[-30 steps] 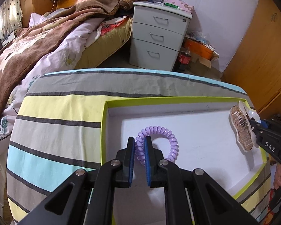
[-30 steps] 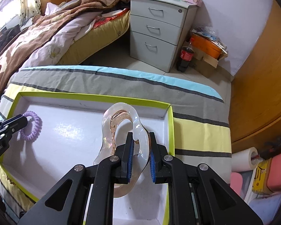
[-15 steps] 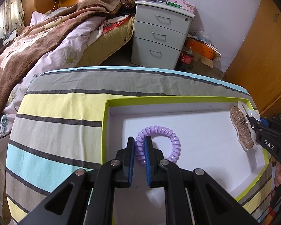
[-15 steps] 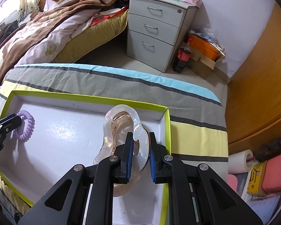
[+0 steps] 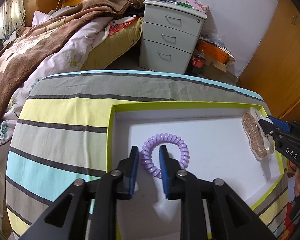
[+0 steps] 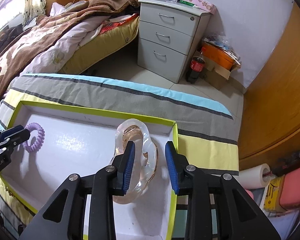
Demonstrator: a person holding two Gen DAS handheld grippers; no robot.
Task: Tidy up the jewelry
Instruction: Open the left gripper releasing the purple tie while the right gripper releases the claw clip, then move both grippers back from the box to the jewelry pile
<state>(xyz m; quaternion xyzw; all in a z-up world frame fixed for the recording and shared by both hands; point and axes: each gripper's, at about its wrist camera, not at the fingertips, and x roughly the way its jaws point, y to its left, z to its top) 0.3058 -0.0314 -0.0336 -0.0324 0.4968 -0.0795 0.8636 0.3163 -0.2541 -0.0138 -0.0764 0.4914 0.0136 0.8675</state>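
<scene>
Shallow white tray [image 5: 220, 113] with a lime-green rim sits on a striped cloth [image 5: 66, 120], filling the lower middle of both views.

Purple coil hair tie [image 5: 166, 152] lies flat on the tray floor near the left wall. Ring shape, no long axis; in the left wrist view its near-left arc sits between the fingers of the left gripper [image 5: 149, 172]. The jaws now stand apart, with a gap showing on each side of the coil; half a second ago they were pinched on it.

Clear pinkish hair claw [image 6: 138, 160] sits in the tray's right end, close to the right wall. Its long axis runs from lower centre of the right wrist view up toward the far wall, looped end farthest away. In the left wrist view it [image 5: 257, 138] appears at right edge, upright on edge, teeth side facing the camera.

Right gripper [image 6: 150, 165] has also spread its jaws: the left finger is close against the claw, the right finger well clear of it. Earlier both pads clamped it.

Tray and cloth unchanged. Grey three-drawer cabinet [image 6: 170, 38] at upper centre.
</scene>
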